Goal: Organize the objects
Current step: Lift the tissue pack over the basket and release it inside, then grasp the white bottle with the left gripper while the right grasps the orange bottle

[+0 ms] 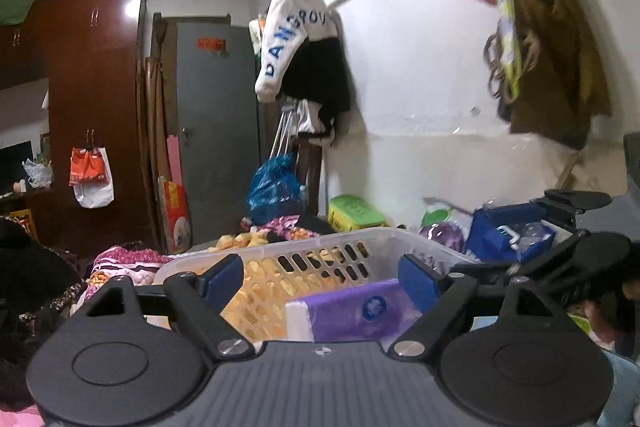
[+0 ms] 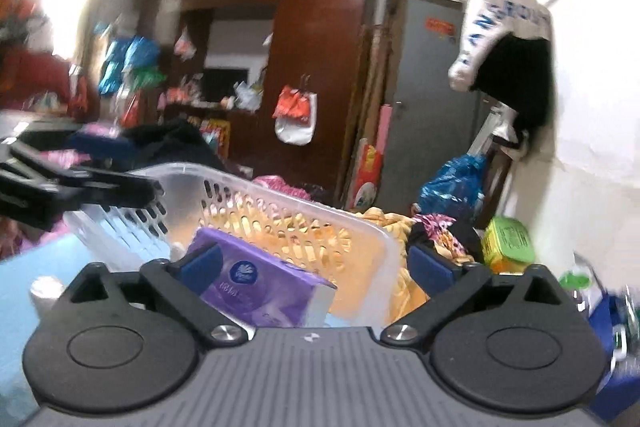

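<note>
In the left wrist view, the left gripper (image 1: 320, 277) has its blue pads wide apart and holds nothing. Between the pads, but not touched by them, lies a purple tissue pack (image 1: 352, 311). It sits inside a clear plastic basket (image 1: 280, 247), so that part of the tidying looks done. The pack is soft and shiny, shaped like a brick, with a round blue badge on top. The basket has rows of little slots in its walls and a smooth, rounded rim. Yellow cloth shows through the slots. The right gripper (image 1: 560, 259) pokes in from the right as dark arms; its pads are hard to see here.

In the right wrist view, the right gripper (image 2: 316, 263) is also wide open and empty. The tissue pack (image 2: 264, 287) lies just past its left pad, low in the basket (image 2: 384, 239). The left gripper (image 2: 80, 187) reaches to the basket's far rim. A green plastic box (image 2: 508, 241) and crumpled cloth still lie outside, so I think more tidying is left.
</note>
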Tool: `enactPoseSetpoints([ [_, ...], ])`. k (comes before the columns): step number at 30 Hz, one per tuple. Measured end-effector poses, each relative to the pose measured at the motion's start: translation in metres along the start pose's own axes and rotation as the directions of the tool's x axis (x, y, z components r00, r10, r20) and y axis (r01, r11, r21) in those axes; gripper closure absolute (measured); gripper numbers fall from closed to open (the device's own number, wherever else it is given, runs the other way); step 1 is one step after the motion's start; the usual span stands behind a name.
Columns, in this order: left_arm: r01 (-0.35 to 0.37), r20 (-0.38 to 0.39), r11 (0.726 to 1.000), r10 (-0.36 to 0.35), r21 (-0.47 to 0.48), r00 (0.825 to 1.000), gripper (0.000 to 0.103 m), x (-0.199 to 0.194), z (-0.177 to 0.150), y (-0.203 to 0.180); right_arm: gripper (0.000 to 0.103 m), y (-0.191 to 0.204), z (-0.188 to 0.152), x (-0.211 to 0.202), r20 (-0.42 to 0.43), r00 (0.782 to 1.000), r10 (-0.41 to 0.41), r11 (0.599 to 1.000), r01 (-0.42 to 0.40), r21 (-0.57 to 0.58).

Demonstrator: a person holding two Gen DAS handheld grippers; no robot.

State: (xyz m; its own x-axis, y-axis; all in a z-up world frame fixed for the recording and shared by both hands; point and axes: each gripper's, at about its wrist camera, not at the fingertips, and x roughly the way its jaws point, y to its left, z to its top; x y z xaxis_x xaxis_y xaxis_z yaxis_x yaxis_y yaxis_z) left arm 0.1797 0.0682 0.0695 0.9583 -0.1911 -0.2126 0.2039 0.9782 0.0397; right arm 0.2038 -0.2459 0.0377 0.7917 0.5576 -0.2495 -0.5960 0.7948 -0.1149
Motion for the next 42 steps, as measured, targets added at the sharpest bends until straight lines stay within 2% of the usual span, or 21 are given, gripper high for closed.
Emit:
enactPoseSetpoints([
  [4, -0.013, -0.001, 1.0, 0.013, -0.006, 1.0, 0.012, -0.044, -0.026, -0.003, 0.0, -0.014, -0.027, -0.041, 0.012, 1.0, 0.024, 0.992, -0.026, 0.128],
  [6, -0.043, -0.01, 0.999, 0.043, 0.007, 0.999, 0.012, -0.056, -0.042, -0.007, 0.0, -0.016, -0.046, -0.051, -0.029, 0.998, 0.049, 0.982, -0.042, 0.186],
  [9, -0.076, -0.011, 0.997, 0.075, -0.034, 0.997, 0.012, -0.072, -0.064, -0.004, 0.0, -0.016, -0.067, -0.053, -0.074, 0.991, 0.112, 0.968, -0.092, 0.235],
  [13, -0.045, -0.052, 0.99, 0.039, -0.133, 0.998, 0.012, -0.076, -0.085, 0.014, 0.0, -0.002, -0.08, -0.048, -0.116, 0.981, 0.155, 0.973, -0.131, 0.192],
  [16, -0.072, -0.077, 0.986, 0.061, -0.151, 0.995, 0.012, -0.07, -0.095, 0.025, 0.0, 0.002, -0.083, -0.036, -0.148, 0.975, 0.163, 0.976, -0.138, 0.168],
  [19, -0.048, -0.097, 0.983, 0.031, -0.177, 0.995, 0.012, -0.065, -0.1, 0.032, 0.0, 0.005, -0.088, -0.034, -0.169, 0.973, 0.155, 0.978, -0.128, 0.163],
  [22, -0.026, -0.12, 0.984, 0.005, -0.173, 0.993, 0.012, -0.058, -0.103, 0.033, 0.0, 0.005, -0.092, -0.035, -0.191, 0.967, 0.166, 0.978, -0.136, 0.161],
  [24, -0.029, -0.135, 0.986, 0.007, -0.163, 0.991, 0.012, -0.054, -0.106, 0.031, 0.001, 0.013, -0.098, -0.04, -0.195, 0.968, 0.158, 0.984, -0.138, 0.111],
  [27, -0.035, -0.151, 0.987, 0.012, -0.154, 0.988, 0.012, -0.049, -0.11, 0.028, 0.012, 0.021, -0.104, -0.039, -0.209, 0.971, 0.117, 0.992, -0.104, 0.072],
  [32, -0.038, -0.172, 0.988, 0.011, -0.153, 0.985, 0.013, -0.047, -0.113, 0.026, 0.013, 0.021, -0.105, -0.043, -0.196, 0.973, 0.118, 0.992, -0.106, 0.07],
  [33, -0.036, -0.181, 0.988, 0.008, -0.149, 0.984, 0.019, -0.046, -0.113, 0.024, 0.014, 0.021, -0.105, -0.043, -0.198, 0.973, 0.115, 0.992, -0.103, 0.072],
  [34, -0.036, -0.189, 0.989, 0.008, -0.144, 0.982, 0.031, -0.044, -0.113, 0.022, 0.016, 0.022, -0.105, -0.042, -0.201, 0.973, 0.118, 0.992, -0.105, 0.071],
  [37, -0.034, -0.214, 0.99, 0.003, -0.14, 0.977, 0.055, -0.041, -0.115, 0.02, 0.019, 0.023, -0.105, -0.042, -0.202, 0.971, 0.129, 0.991, -0.117, 0.069],
  [42, -0.016, -0.208, 0.985, -0.021, -0.173, 0.978, 0.057, -0.041, -0.118, 0.023, 0.02, 0.025, -0.105, -0.043, -0.202, 0.971, 0.128, 0.991, -0.116, 0.069],
])
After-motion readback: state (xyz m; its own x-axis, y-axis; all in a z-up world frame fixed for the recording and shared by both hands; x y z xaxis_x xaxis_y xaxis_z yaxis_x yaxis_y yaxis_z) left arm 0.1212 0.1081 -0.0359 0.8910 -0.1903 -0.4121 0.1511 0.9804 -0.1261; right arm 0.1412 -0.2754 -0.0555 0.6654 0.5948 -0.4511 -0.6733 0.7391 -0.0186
